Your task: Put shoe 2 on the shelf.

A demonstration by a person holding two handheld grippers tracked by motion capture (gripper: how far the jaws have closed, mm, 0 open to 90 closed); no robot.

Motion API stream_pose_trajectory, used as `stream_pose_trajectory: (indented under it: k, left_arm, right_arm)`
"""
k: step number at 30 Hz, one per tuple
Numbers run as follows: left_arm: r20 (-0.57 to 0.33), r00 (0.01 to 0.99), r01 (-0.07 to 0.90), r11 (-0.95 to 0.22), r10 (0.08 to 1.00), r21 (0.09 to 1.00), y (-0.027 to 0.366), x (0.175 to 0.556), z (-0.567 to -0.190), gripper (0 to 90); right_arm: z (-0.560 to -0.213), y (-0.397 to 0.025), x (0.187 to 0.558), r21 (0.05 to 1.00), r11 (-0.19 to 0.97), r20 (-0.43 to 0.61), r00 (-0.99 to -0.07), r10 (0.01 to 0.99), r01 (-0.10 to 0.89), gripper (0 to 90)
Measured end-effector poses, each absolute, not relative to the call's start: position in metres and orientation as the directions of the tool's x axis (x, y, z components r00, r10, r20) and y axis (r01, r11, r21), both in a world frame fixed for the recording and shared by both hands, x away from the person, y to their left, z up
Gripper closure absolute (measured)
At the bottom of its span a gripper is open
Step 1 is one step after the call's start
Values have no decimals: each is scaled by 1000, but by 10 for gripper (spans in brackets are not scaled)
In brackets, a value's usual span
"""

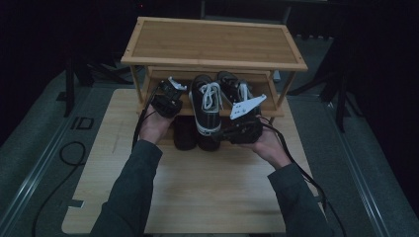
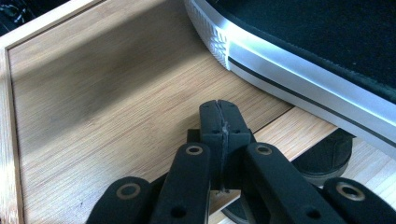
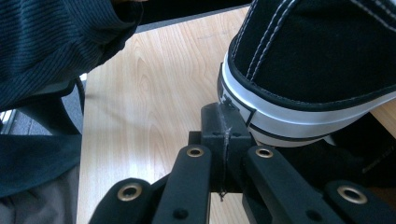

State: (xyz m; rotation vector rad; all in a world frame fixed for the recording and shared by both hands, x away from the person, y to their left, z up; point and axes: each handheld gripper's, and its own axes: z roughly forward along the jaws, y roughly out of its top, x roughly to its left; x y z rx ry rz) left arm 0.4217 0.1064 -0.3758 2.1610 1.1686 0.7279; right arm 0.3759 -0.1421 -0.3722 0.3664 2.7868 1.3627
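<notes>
A black canvas sneaker (image 1: 206, 106) with white laces and a white sole lies on the middle shelf of a bamboo shoe rack (image 1: 212, 42), its heel hanging over the front edge. A second, matching sneaker (image 1: 232, 86) lies to its right. My right gripper (image 1: 223, 132) is shut and empty, its tips (image 3: 224, 116) against the heel (image 3: 317, 60) of the overhanging sneaker. My left gripper (image 1: 170, 96) is also shut and empty, with its tips (image 2: 219, 109) over the shelf board (image 2: 107, 107) just left of that sneaker's sole (image 2: 299, 74).
Another dark shoe (image 1: 185, 133) sits on the lower level under the shelf and shows below the board in the left gripper view (image 2: 327, 158). The rack stands at the far end of a light wooden table (image 1: 197, 192). A dark sleeve (image 3: 51, 42) is close by.
</notes>
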Motion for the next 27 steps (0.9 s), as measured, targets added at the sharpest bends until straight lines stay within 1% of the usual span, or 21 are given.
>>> stream_pose_trajectory:
  k: [5, 12, 14, 15, 17, 27]
  left_arm:
    - [194, 470, 551, -457, 861, 698, 106, 422, -376, 900]
    - [187, 469, 553, -452, 863, 700, 106, 422, -376, 900]
    - [198, 473, 555, -465, 858, 690, 107, 422, -375, 900]
    - [195, 473, 554, -462, 859, 693, 107, 422, -375, 900]
    - [191, 477, 553, -461, 858, 694, 108, 422, -375, 900]
    - [194, 473, 554, -461, 860, 693, 107, 422, -375, 900]
  right_arm:
    - [-374, -140, 378, 791, 577, 94, -972, 213, 203, 900]
    - [-376, -136, 379, 792, 577, 81, -972, 221, 197, 900]
    - [-377, -135, 382, 785, 583, 39, -956, 289, 208, 900]
    - [-379, -136, 387, 792, 563, 61, -949, 310, 235, 900]
    - [-381, -136, 390, 798, 549, 82, -948, 308, 248, 900]
    - [-382, -132, 388, 803, 544, 71, -946, 317, 243, 900]
